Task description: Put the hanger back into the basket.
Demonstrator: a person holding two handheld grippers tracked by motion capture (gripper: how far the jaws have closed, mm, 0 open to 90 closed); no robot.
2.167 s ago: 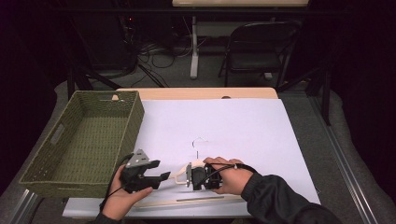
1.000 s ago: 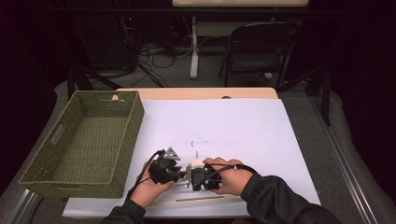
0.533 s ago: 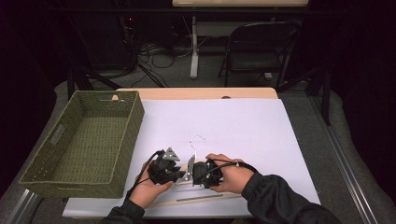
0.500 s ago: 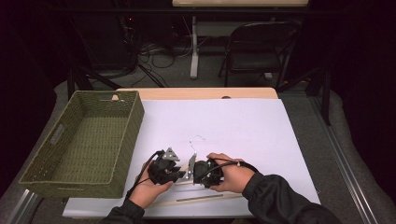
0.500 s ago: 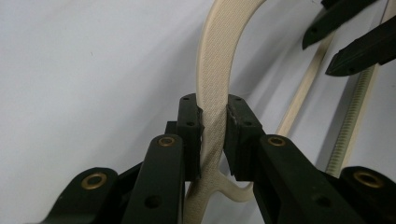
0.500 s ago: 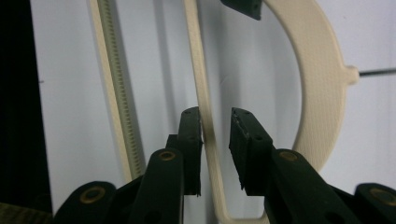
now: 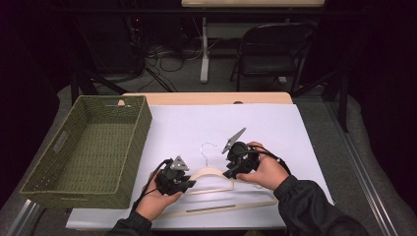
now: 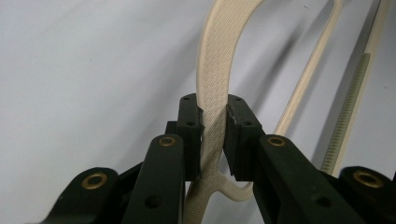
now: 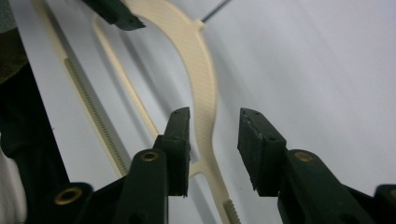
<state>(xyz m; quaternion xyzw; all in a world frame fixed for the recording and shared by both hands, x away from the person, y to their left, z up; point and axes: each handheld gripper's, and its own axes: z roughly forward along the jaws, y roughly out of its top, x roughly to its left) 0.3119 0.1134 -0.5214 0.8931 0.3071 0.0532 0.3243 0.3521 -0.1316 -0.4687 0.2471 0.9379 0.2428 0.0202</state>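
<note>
left gripper [image 7: 189,184] clamped on the hanger [image 7: 211,173], right gripper [image 7: 227,173] wide open over the other shoulder

the cream hanger lies near the front edge of the white table cover [image 7: 275,128], its wire hook [image 7: 207,148] pointing away, with the green basket [image 7: 51,169] off to the left. the left jaws pinch one shoulder tight; the right jaws straddle the far arm untouched. risk here: one-sided grip on a narrow curved arm, so a lift could let it pivot, slip, or snag the hook on the basket rim.

High overhead, two close claw cameras
</note>
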